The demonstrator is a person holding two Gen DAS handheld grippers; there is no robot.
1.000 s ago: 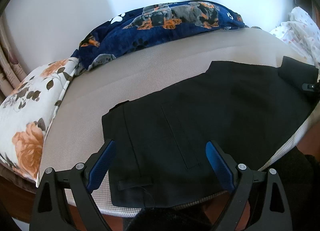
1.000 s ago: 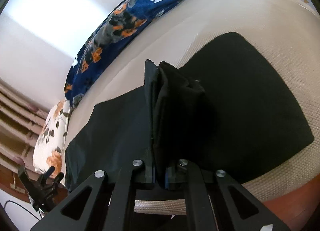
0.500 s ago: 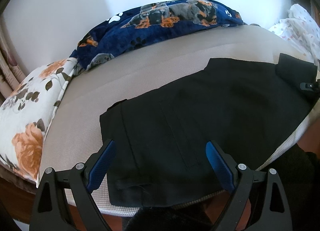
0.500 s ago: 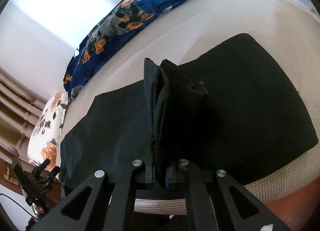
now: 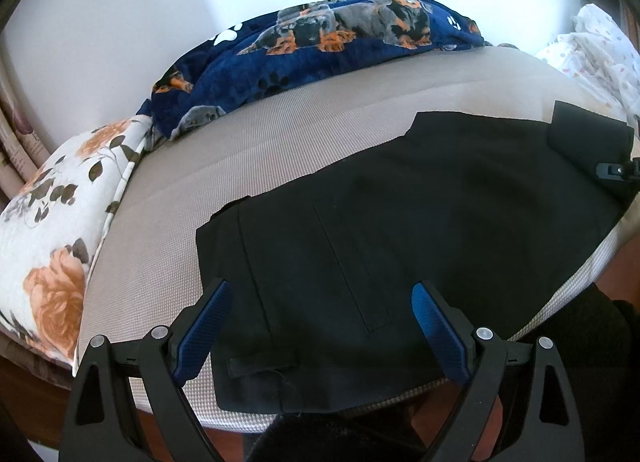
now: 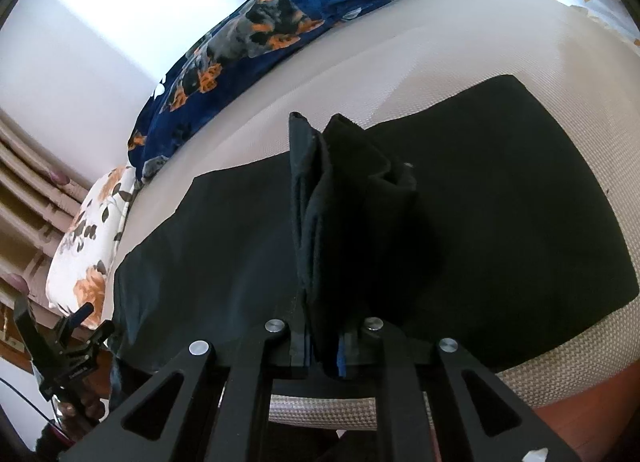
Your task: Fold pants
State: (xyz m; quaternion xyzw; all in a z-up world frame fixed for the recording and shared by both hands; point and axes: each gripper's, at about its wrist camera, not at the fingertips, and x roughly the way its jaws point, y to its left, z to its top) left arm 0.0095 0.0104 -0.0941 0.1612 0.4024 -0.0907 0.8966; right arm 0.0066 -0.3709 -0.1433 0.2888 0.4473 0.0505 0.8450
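Observation:
Black pants (image 5: 400, 222) lie flat on a beige mattress (image 5: 280, 134), waistband end near me in the left wrist view. My left gripper (image 5: 320, 326) is open and empty, hovering just above the waistband end, blue pads (image 5: 202, 332) on each side. My right gripper (image 6: 324, 346) is shut on a bunched fold of the pants' leg end (image 6: 344, 198), held up above the flat pants (image 6: 500, 202). That raised fold also shows at the far right of the left wrist view (image 5: 588, 138).
A navy dog-print blanket (image 5: 320, 46) lies along the back of the mattress by a white wall. A floral pillow (image 5: 52, 230) sits at the left. White patterned bedding (image 5: 600, 46) is at the back right. The mattress front edge (image 6: 560, 374) drops off close to me.
The left gripper has drifted slightly and stays open. The right gripper, still holding the fold, has shifted a little; the pants look the same.

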